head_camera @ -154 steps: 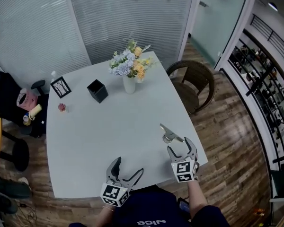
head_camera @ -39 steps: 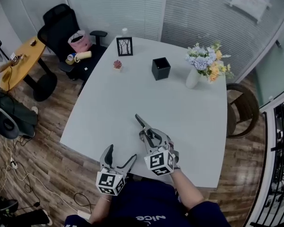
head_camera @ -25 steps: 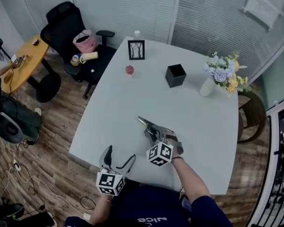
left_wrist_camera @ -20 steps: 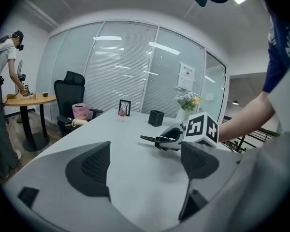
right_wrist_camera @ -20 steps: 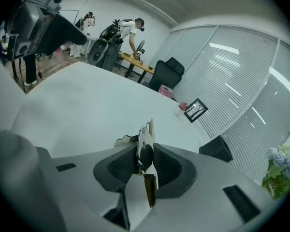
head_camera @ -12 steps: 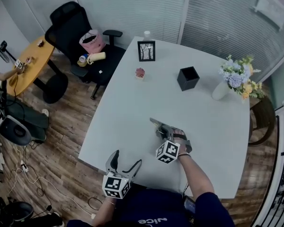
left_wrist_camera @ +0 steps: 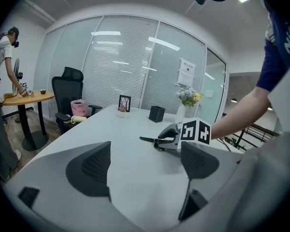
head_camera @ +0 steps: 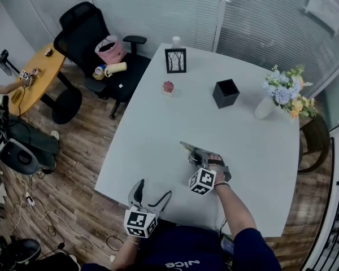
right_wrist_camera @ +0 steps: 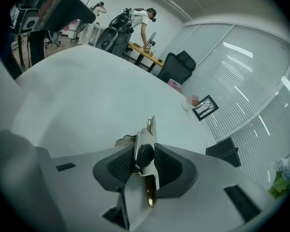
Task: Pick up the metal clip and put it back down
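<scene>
As the right gripper (head_camera: 201, 162), clamped on the metal clip (head_camera: 190, 149), sinks to the surface (head_camera: 152, 117), release looks imminent; left gripper (head_camera: 152, 192) idles, jaws apart.

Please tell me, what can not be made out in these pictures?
1. Whether the metal clip touches the table: right gripper view, the right hand-held gripper covers its underside; head view, too small.
2. What the small pink object beside the picture frame is: head view, too small.
3. Contents of the black box: head view, dark inside.

The right claw (head_camera: 196, 156) holds the metal clip (head_camera: 186, 147) over the white table (head_camera: 152, 123).
</scene>
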The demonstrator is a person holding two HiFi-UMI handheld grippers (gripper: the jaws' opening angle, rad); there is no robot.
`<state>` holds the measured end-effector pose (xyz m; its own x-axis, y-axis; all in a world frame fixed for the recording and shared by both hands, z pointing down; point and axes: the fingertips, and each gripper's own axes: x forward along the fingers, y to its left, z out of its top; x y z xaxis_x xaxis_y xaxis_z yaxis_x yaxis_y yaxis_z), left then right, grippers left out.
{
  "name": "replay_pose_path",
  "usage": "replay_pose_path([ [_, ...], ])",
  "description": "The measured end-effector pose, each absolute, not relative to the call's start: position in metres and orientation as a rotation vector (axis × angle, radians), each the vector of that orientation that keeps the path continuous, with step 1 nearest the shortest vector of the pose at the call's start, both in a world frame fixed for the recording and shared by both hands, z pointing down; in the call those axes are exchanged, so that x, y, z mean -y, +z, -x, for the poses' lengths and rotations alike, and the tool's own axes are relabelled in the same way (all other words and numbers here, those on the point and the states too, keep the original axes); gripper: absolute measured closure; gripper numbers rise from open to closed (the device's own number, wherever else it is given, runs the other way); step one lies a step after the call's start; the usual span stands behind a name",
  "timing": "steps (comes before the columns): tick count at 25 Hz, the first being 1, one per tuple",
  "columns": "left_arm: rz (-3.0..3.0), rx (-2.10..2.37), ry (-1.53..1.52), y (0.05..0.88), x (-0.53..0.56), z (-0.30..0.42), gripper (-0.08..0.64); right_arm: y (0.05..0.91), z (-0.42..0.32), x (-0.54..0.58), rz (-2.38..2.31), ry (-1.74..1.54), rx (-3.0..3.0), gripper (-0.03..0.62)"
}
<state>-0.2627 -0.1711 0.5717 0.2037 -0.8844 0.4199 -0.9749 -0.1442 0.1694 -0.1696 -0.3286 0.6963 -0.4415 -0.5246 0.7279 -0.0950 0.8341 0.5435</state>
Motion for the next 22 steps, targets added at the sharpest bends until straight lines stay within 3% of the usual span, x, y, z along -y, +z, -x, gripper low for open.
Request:
replay_pose_path([
  [3, -2.097, 1.723, 0.303, 0.571, 0.173, 0.257, 0.110, 0.695, 0.170, 0.327, -0.446, -0.467, 2.031, 0.439],
  [5, -2.102, 1.722, 0.296, 0.569, 0.173, 0.254, 0.110, 0.690, 0.171, 0.323, -0.438, -0.444, 2.056, 0.362],
  [9, -2.106, 1.708, 0.277, 0.569, 0.171, 0.247, 0.110, 0.685, 0.164, 0.313, -0.418, -0.397, 2.073, 0.293],
  [22, -2.162, 1.659, 0.242, 0.567, 0.168, 0.203, 0.110, 0.576, 0.114, 0.259, -0.739, -0.042, 2.441, 0.296],
])
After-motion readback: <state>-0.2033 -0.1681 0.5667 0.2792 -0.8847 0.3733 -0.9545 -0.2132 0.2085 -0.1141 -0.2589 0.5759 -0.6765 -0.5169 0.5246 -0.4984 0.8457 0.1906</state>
